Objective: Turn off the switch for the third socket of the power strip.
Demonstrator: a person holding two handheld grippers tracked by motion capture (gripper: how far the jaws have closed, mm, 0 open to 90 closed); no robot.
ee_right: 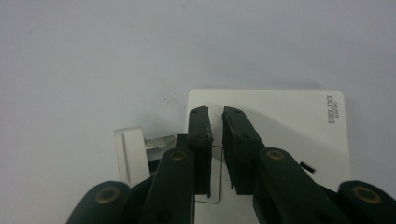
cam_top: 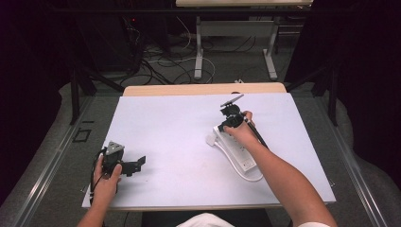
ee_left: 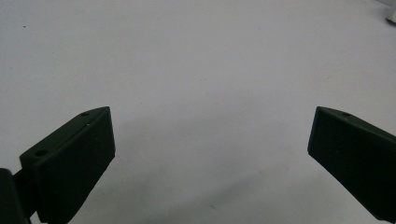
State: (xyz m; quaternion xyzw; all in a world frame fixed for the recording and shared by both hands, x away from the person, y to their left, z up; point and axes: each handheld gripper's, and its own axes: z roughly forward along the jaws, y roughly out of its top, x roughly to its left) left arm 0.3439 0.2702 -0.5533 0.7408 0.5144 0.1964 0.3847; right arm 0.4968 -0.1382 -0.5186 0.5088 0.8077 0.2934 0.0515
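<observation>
One label "DELIXI" [ee_right: 332, 109] | white pwr strip [ee_right: 289, 121] | R tool [ee_right: 216, 116] nearly shut

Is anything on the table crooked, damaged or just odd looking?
Nothing looks damaged or spilled. The white power strip lies at a slant on the table, its cord looping round its near end, and its plug lies loose beside it, in no socket.

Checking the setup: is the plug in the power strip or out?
Out: the plug lies on the table beside the power strip, prongs bare.
</observation>
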